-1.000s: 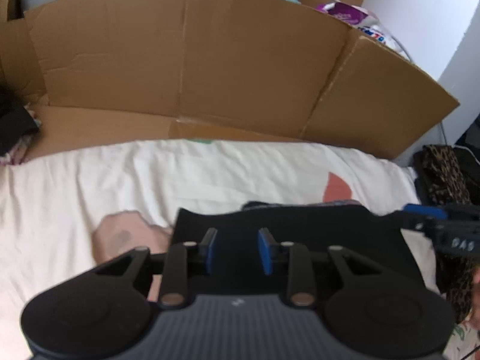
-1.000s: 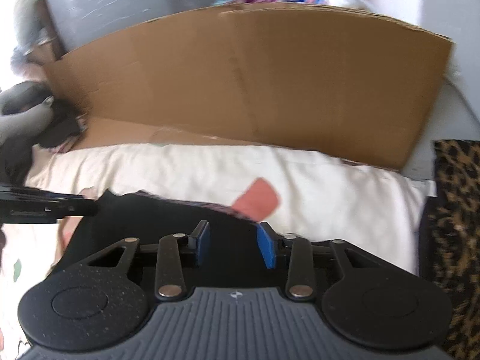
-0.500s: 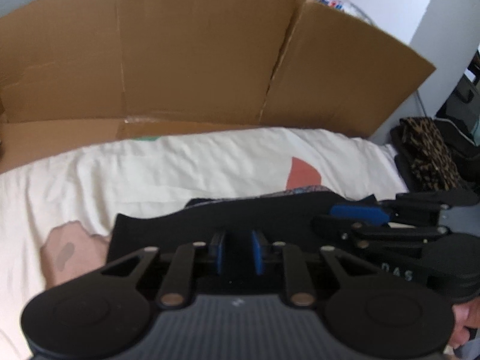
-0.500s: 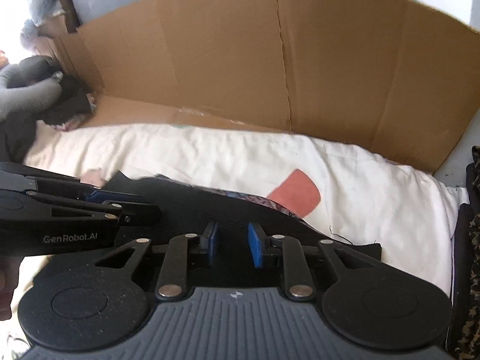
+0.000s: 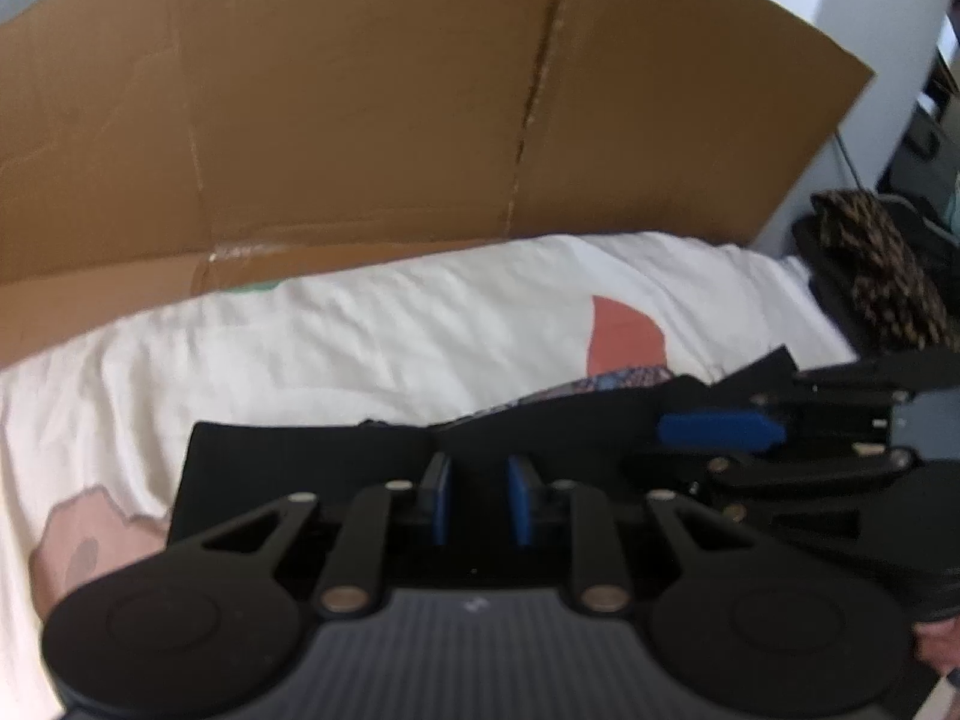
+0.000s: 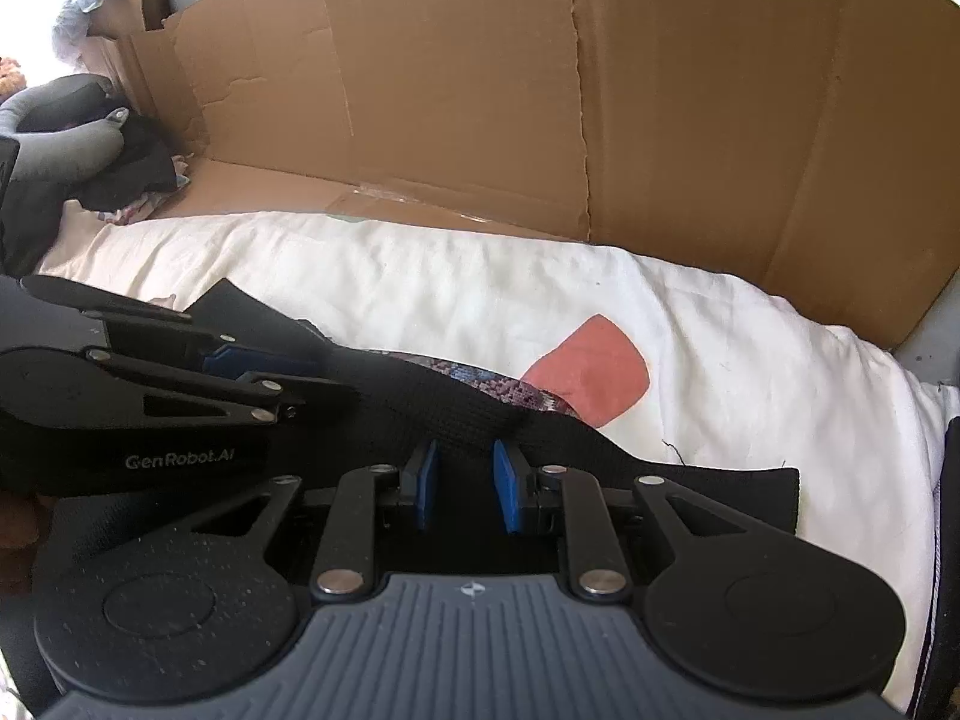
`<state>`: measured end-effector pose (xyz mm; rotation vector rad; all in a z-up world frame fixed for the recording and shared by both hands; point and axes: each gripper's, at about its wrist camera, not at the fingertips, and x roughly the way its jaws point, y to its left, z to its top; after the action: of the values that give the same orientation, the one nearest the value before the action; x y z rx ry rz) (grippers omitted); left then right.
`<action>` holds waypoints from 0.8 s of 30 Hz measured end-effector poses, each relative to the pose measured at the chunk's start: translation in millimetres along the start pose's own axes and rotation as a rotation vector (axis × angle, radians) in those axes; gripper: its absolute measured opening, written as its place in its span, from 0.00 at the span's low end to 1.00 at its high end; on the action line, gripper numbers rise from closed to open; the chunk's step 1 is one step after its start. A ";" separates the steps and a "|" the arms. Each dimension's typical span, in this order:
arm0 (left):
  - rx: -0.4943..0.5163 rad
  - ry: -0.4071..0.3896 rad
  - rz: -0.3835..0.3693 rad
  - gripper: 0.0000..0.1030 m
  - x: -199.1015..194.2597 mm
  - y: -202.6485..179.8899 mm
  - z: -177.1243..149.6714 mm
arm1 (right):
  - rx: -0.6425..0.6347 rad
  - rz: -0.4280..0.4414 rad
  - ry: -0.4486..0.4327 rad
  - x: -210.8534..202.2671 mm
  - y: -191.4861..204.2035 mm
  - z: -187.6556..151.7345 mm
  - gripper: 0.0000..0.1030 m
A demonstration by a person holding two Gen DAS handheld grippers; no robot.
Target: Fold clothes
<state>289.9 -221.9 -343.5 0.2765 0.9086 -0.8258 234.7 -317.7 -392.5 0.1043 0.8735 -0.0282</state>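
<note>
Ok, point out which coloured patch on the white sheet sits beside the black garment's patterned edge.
The orange-red patch, just past that patterned edge. The pink patch lies by the garment's plain corner; the green sliver sits far off against the cardboard.

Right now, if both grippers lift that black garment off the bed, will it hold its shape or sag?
Probably sag: the black garment already humps into a soft ridge at the right gripper and drapes flat elsewhere. It looks light, a thin knit. The patterned fabric showing at its edge may slide out, since neither it nor the left gripper looks pinned to it.
</note>
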 end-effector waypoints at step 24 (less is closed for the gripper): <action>-0.018 -0.038 -0.023 0.46 -52.9 -21.1 -39.1 | -0.035 -0.054 -0.031 -50.8 22.3 -36.5 0.45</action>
<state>233.3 -187.7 -323.0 0.2342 0.8850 -0.8412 175.7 -292.6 -375.0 0.0472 0.8459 -0.0645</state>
